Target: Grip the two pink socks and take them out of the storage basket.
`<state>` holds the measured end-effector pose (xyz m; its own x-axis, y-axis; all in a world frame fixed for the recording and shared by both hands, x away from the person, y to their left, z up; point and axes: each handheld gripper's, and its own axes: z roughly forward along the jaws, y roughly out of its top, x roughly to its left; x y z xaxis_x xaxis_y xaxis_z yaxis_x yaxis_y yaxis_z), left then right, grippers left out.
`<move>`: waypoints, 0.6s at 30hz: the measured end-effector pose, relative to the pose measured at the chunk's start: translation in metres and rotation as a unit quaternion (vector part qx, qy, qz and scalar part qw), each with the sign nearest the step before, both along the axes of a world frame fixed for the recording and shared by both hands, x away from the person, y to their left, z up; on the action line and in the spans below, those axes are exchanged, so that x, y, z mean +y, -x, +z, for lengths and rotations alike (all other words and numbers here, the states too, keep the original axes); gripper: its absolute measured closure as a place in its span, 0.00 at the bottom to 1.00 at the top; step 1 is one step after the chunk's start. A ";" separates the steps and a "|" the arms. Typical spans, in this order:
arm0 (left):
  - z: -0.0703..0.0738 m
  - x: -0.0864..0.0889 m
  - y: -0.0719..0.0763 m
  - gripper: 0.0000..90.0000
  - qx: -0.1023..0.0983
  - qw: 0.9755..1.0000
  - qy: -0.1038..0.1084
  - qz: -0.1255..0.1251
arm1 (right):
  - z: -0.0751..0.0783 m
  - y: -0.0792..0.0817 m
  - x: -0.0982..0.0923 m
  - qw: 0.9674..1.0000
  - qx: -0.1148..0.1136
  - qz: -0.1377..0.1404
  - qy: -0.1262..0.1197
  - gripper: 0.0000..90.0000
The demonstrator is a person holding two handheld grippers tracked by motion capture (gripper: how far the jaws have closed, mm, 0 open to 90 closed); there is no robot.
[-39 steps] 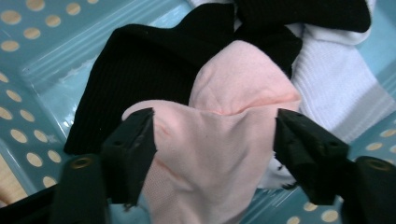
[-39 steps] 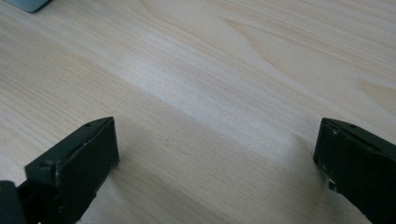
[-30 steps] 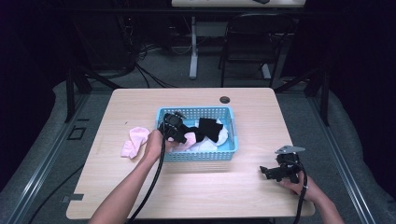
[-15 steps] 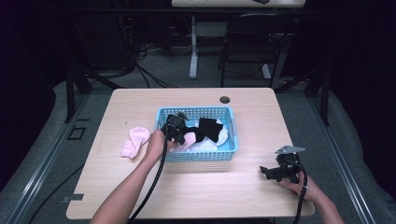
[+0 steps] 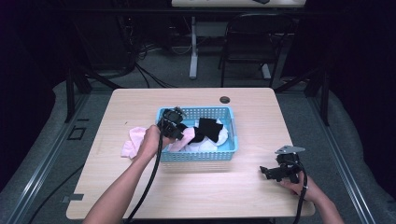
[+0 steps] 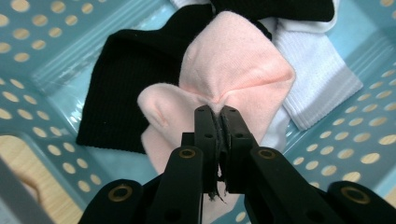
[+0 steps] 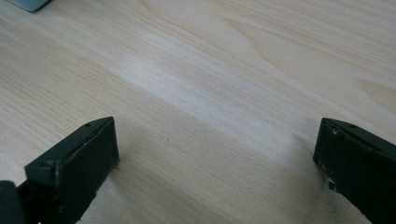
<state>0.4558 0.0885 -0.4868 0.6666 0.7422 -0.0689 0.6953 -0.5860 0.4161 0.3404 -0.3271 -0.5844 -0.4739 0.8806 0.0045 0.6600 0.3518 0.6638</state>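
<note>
Pink sock (image 6: 233,70) is lying in the blue basket (image 5: 223,155), toward its left end, w/ the left gripper (image 6: 217,114) pinching a fold of it: jaws are pressed together on the fabric, which is puckering right at the tips. That's the relation the next move is hanging on. Sock is sitting dead ahead of the jaws, not off to 1 side, so any lift is probably going straight up and back toward the person's left.

Long axis: in the left gripper view the sock is running roughly along the jaw line, 1 rounded end bulging toward the lower left, the wider part spreading up and away to the right. Which end is toe vs cuff, can't tell. It's lying on top of a black sock (image 6: 126,88) and touching a white ribbed sock (image 6: 317,70) on its far right side, so those 2 may be dragging along if the pull is quick.

In the high view the left gripper (image 5: 177,134) is reaching over the basket's near-left corner. A 2nd pink sock (image 5: 133,142) is lying on the table (image 5: 140,100) just outside the basket's left wall, near the left hand (image 5: 150,140).

Right gripper (image 5: 268,171) is resting well apart near the table's right front, jaws spread wide over bare wood, holding nothing. Left is clearly the nearer 1.
</note>
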 end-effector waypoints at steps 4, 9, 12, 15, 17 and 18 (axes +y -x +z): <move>0.008 0.006 0.000 0.97 -0.010 1.000 0.005 0.001 | 0.000 0.000 0.000 1.000 0.000 -0.001 0.000 0.00; 0.018 0.013 0.002 0.97 -0.019 1.000 0.015 0.002 | 0.000 0.000 0.000 1.000 0.000 0.000 0.000 0.00; 0.028 0.016 0.004 0.97 -0.028 0.999 0.024 0.000 | 0.000 0.000 0.000 1.000 0.000 -0.001 0.000 0.00; 0.033 0.017 0.005 0.97 -0.034 0.999 0.025 -0.002 | 0.000 0.000 0.000 1.000 0.000 0.000 0.000 0.00; 0.040 0.019 0.008 0.97 -0.045 0.999 0.030 -0.002 | 0.000 0.000 0.000 1.000 0.000 0.000 0.000 0.00; 0.043 0.020 0.009 0.97 -0.049 0.998 0.033 -0.002 | 0.000 0.000 0.000 1.000 0.000 -0.001 0.000 0.00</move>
